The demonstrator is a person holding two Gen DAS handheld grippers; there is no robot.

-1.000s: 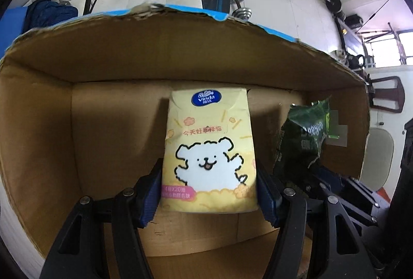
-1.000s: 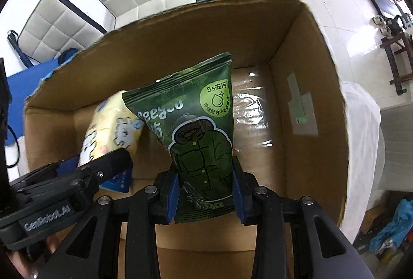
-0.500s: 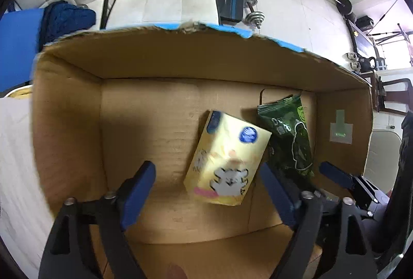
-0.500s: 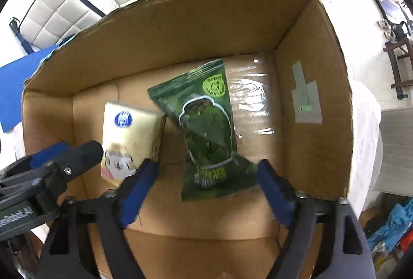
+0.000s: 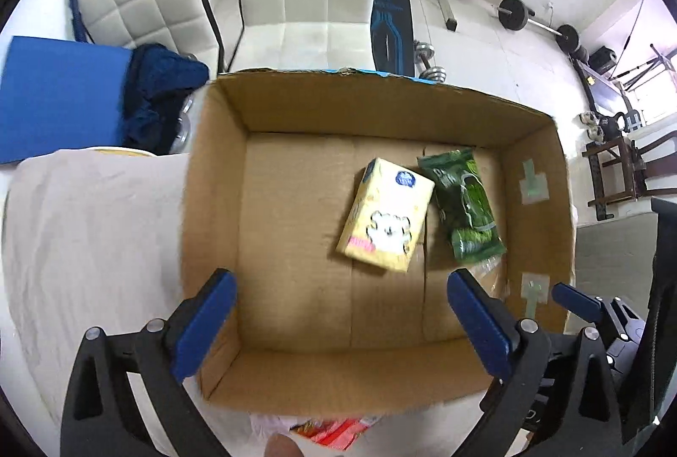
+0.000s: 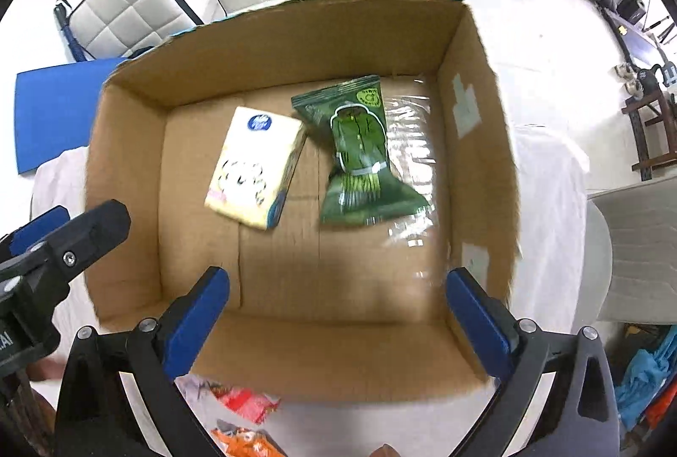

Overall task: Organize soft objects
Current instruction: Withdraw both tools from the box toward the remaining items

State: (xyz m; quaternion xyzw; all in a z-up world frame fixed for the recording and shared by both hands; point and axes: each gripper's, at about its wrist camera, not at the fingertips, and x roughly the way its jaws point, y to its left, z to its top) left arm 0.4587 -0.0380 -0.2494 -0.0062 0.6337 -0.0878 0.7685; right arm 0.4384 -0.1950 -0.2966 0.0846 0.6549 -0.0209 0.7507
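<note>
Both the left gripper (image 5: pixel 340 323) and right gripper (image 6: pixel 338 319) hang above the cardboard box (image 5: pixel 213 177), jaws opening wide with nothing between them, while the yellow tissue pack (image 5: pixel 387 216) and green pouch (image 5: pixel 463 209) lie side by side on its floor.

No print on the tissue pack (image 5: pixel 386 215) or green pouch (image 5: pixel 463 212) is legible.

We see a bright room with light from the far right. The box (image 5: pixel 537 334) floor holds a soft shadow near us. Tape (image 6: pixel 408 144) shines. Edges bend round and go black; things look smeary.
</note>
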